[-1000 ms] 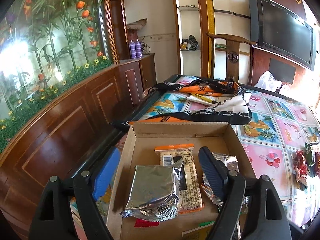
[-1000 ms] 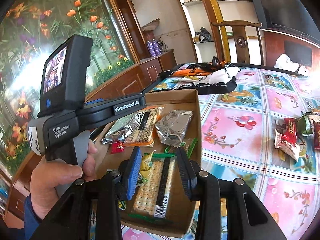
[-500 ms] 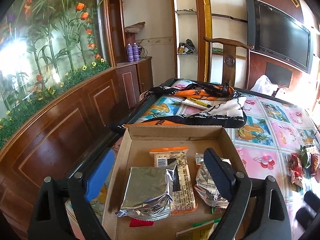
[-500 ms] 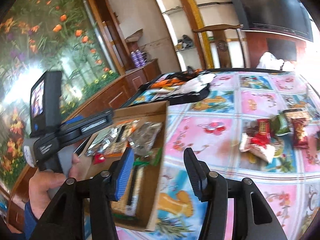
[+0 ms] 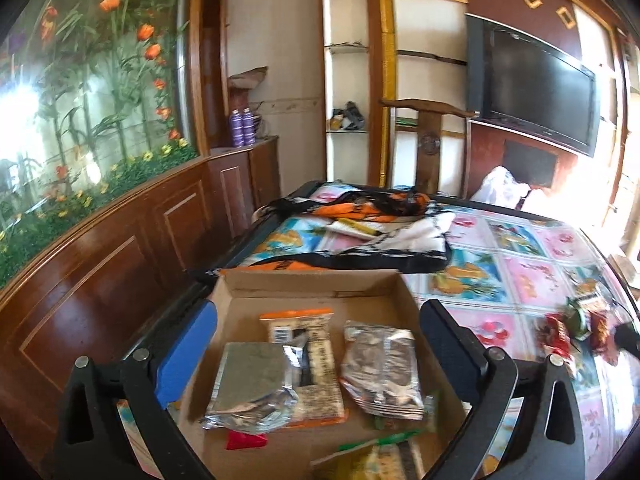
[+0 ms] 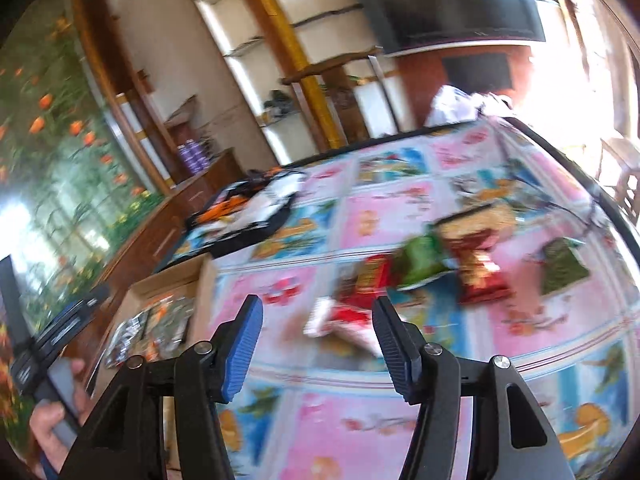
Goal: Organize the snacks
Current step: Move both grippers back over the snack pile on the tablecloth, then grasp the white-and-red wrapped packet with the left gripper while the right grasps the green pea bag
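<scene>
A shallow cardboard box (image 5: 308, 280) lies at the table's left edge, with two silver foil packs (image 5: 248, 388) (image 5: 384, 372) and an orange-edged cracker pack (image 5: 296, 320) in it. My left gripper (image 5: 316, 340) hovers over the box, jaws opening wide, nothing between them. My right gripper (image 6: 316, 340) is over the tablecloth to the right of the box (image 6: 168, 284), jaws opening and empty. Ahead of it lie loose snack packets: a red and white one (image 6: 344, 316), a green one (image 6: 420, 264), a red one (image 6: 480, 268) and a dark green one (image 6: 564, 264).
A floral tablecloth (image 6: 380, 216) covers the table. A black, orange and white cloth (image 5: 368, 232) lies beyond the box. A wooden chair (image 5: 428, 140) stands at the far side, wood panelling (image 5: 100, 260) on the left. A hand (image 6: 52, 416) holds the left gripper's handle.
My left gripper's jaws have spread wide over the box. My right gripper left the cracker pack in the box, swung right over the tablecloth toward the loose packets, and its jaws widened.
</scene>
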A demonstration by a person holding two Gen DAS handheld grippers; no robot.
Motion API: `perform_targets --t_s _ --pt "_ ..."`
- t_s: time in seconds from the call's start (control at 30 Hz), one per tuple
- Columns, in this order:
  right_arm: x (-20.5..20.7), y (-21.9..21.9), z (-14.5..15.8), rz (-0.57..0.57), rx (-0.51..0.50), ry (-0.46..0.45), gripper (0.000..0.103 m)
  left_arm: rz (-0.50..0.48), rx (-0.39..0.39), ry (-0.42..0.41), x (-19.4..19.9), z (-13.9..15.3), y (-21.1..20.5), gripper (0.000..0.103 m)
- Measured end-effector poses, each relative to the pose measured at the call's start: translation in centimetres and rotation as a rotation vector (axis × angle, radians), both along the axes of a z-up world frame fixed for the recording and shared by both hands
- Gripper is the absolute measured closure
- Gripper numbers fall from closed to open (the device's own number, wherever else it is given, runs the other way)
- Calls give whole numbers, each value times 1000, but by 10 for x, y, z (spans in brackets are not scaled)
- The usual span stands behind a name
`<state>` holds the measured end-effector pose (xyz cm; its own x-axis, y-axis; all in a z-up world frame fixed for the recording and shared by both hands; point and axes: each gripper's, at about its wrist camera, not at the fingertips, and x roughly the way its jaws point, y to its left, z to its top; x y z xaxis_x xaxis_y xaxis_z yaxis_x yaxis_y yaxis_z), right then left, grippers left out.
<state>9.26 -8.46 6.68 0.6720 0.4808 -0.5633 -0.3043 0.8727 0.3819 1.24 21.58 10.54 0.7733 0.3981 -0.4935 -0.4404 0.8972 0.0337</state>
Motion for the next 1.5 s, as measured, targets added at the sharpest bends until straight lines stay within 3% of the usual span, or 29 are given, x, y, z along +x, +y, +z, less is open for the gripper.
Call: perform_targets --t_s 0.13,0.3,0.43,0.5,0.6,0.73,0.8,0.93,1.0,1.1,1.23,1.37,1.43,1.5 --pt "15 -30 -6 -80 5 34 42 -78 12 13 1 3 -32 2" --pt "27 -58 -12 -147 4 75 42 -253 -94 47 6 6 -84 2" --pt "33 -73 -13 -191 -23 73 42 -411 -183 189 38 -8 -134 2" --pt "34 -80 -13 -207 -16 76 42 -405 -210 269 57 -21 -151 2" --pt "37 -92 -14 -223 12 94 42 -381 -312 355 83 -41 -156 5" --pt "39 -101 -12 -223 52 110 42 -316 -398 431 118 -64 -159 31" --pt "38 -101 -11 -221 56 109 42 -296 -416 460 136 -76 -163 38" --pt "37 -101 -8 -216 64 102 42 -290 -389 482 155 -90 -176 44" --pt "38 -102 -9 -216 67 105 42 -293 -315 472 154 -91 -184 51" --pt "38 -105 -9 -214 78 111 42 -327 -286 472 148 -90 -189 58" --pt "36 -107 -6 -219 76 102 42 -401 -226 499 123 -90 -193 58" --pt "37 -109 -7 -226 84 108 42 -456 -234 501 93 -91 -186 57" --pt "38 -108 -8 -223 88 117 42 -463 -282 494 85 -91 -180 35" --pt "38 -107 -10 -218 88 121 42 -466 -347 479 79 -91 -173 31"
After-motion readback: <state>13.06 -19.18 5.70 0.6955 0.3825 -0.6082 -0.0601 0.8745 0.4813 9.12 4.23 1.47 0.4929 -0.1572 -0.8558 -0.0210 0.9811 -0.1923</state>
